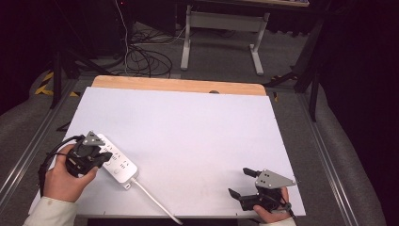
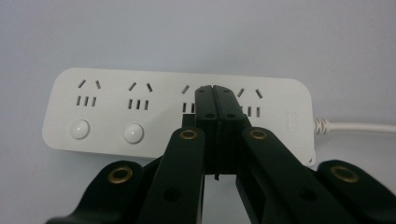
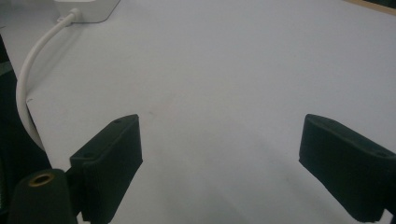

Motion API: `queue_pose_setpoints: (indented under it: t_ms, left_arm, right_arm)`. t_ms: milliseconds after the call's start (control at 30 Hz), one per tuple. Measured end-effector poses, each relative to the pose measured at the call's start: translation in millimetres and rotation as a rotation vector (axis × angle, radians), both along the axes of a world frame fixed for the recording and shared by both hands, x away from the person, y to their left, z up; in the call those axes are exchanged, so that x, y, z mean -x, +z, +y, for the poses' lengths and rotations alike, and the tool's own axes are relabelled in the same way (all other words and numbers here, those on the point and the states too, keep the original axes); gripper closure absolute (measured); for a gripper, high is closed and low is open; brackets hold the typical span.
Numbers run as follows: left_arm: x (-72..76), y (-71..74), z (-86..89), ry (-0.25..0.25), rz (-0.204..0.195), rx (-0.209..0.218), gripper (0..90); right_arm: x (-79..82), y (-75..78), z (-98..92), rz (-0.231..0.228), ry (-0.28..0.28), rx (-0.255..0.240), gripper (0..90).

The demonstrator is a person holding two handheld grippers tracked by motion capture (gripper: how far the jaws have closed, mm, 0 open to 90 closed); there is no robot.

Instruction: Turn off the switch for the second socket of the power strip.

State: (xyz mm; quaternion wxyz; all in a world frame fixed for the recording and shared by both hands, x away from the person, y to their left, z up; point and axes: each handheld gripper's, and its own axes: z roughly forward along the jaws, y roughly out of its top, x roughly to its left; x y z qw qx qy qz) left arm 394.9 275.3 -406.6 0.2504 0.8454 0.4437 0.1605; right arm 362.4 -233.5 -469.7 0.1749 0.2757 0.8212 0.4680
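Note:
A white power strip (image 1: 117, 163) with several sockets and round buttons lies on the white tabletop (image 1: 188, 132) at the front left, its white cable (image 1: 155, 202) running toward the front edge. My left gripper (image 1: 104, 157) hovers just above the power strip (image 2: 177, 112), jaws pressed together with nothing between them (image 2: 216, 100). At the front right my right gripper (image 1: 240, 181) rests low over the table, jaws wide apart and empty (image 3: 219, 154). One corner of the strip (image 3: 88, 8) and its cable (image 3: 28, 79) appear at the top left of the right gripper view.
The white sheet covers a wooden table whose bare far edge (image 1: 179, 84) shows. Beyond it stand a white desk frame (image 1: 221, 28) and loose cables (image 1: 141, 56) on grey carpet. Metal rails (image 1: 329, 155) flank the table.

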Motion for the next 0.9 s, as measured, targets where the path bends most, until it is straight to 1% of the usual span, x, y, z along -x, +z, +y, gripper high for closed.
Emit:
queue_pose_setpoints:
  t_ms: [100, 167, 267, 300, 333, 400, 467, 567, 633, 667, 700, 833, 900]
  left_arm:
    - [0.6, 1.6, -0.1, -0.003, -0.008, -0.007, 89.7]
    - [1.2, 2.4, -0.3, -0.003, -0.012, -0.002, 89.6]
    - [2.3, 3.9, -1.0, -0.009, -0.018, 0.002, 85.5]
    - [2.6, 4.4, -1.2, -0.011, -0.024, 0.002, 82.9]
    - [3.1, 4.6, -1.9, -0.013, -0.026, 0.015, 78.4]
    - [3.9, 5.7, -2.6, -0.026, -0.048, 0.022, 63.0]
    - [5.3, 7.4, -2.8, -0.033, -0.067, 0.028, 56.6]
    - [8.2, 10.4, -2.3, -0.032, -0.104, 0.054, 43.9]
    - [10.9, 13.1, -1.3, -0.039, -0.125, 0.069, 39.4]
    - [11.9, 14.3, -0.9, -0.041, -0.142, 0.08, 37.7]
    - [13.5, 15.7, -0.7, -0.044, -0.147, 0.093, 35.6]
    - [21.2, 19.9, -0.5, -0.064, -0.201, 0.142, 30.7]
    - [24.7, 21.4, -0.2, -0.075, -0.22, 0.168, 28.1]
  right_arm:
    - [-0.2, -0.1, 0.0, 0.0, 0.0, 0.0, 13.7]
    - [-0.3, -0.2, 0.0, 0.001, 0.001, -0.002, 13.7]
    - [-0.3, -0.3, -0.1, 0.003, -0.001, -0.003, 13.7]
    - [-0.2, -0.3, -0.1, 0.003, -0.001, -0.004, 13.7]
    - [-0.2, -0.3, -0.1, 0.003, 0.0, -0.004, 13.7]
    - [-0.2, -0.3, -0.1, 0.003, 0.0, -0.004, 13.7]
    - [-0.3, -0.4, -0.1, 0.004, -0.001, -0.004, 13.7]
    - [-0.2, -0.4, -0.1, 0.004, -0.001, -0.004, 13.7]
    - [-0.2, -0.4, -0.1, 0.004, -0.002, -0.004, 13.7]
    - [-0.3, -0.4, -0.2, 0.004, -0.002, -0.004, 13.7]
    - [-0.3, -0.4, -0.1, 0.004, -0.002, -0.004, 13.7]
    - [-0.2, -0.3, -0.3, 0.004, -0.002, -0.005, 13.7]
    - [0.1, -0.1, -0.3, 0.003, -0.002, -0.005, 13.7]
